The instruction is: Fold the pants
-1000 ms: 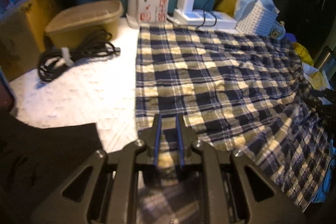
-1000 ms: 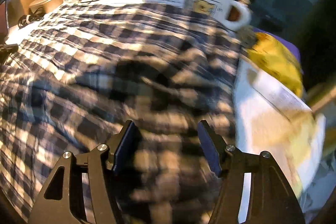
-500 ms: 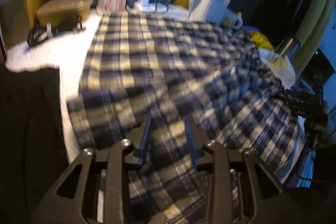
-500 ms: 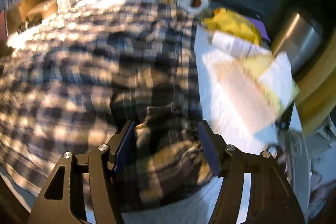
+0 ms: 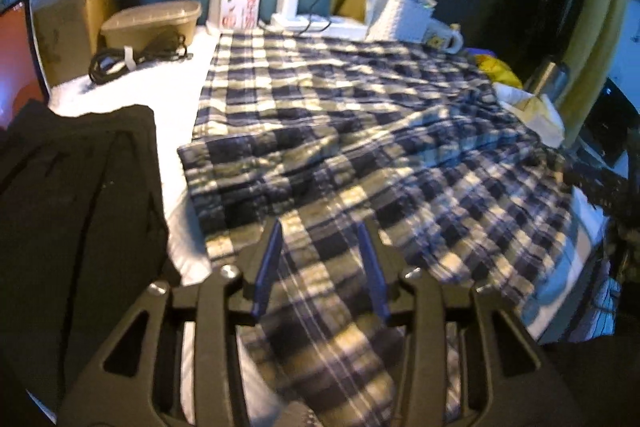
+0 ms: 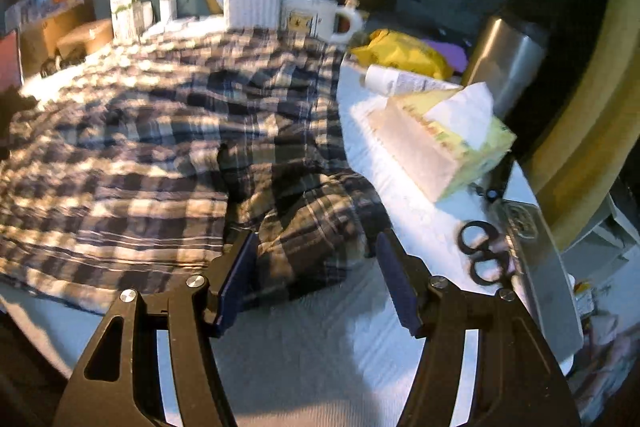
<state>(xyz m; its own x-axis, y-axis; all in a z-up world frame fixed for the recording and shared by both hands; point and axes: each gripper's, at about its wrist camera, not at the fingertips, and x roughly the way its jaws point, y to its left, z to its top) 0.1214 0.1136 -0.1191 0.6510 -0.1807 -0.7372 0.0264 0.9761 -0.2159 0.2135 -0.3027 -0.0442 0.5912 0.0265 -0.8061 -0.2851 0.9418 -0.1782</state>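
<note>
Blue and cream plaid pants (image 5: 340,99) lie spread over the white-covered table, with a fold across the near left part. My left gripper (image 5: 319,227) hovers over their near edge. Its jaws are opening, and a strip of the plaid cloth runs between the blue pads (image 5: 266,267) without being pinched. In the right wrist view the pants (image 6: 140,131) fill the left half, bunched into a rumpled heap at the near right corner. My right gripper (image 6: 316,237) stands open just above and in front of that heap.
A black garment (image 5: 72,207) lies at the near left. At the back stand a tan container (image 5: 152,23), a coiled cable (image 5: 136,55) and a carton (image 5: 242,3). On the right are a white basket (image 6: 254,1), a mug (image 6: 316,17), a tissue box (image 6: 440,143), scissors (image 6: 480,251) and a steel flask (image 6: 508,59).
The left gripper drew back toward the near edge and its jaws parted from nearly shut. The right gripper drew back to the near right corner, where the cloth now lies bunched.
</note>
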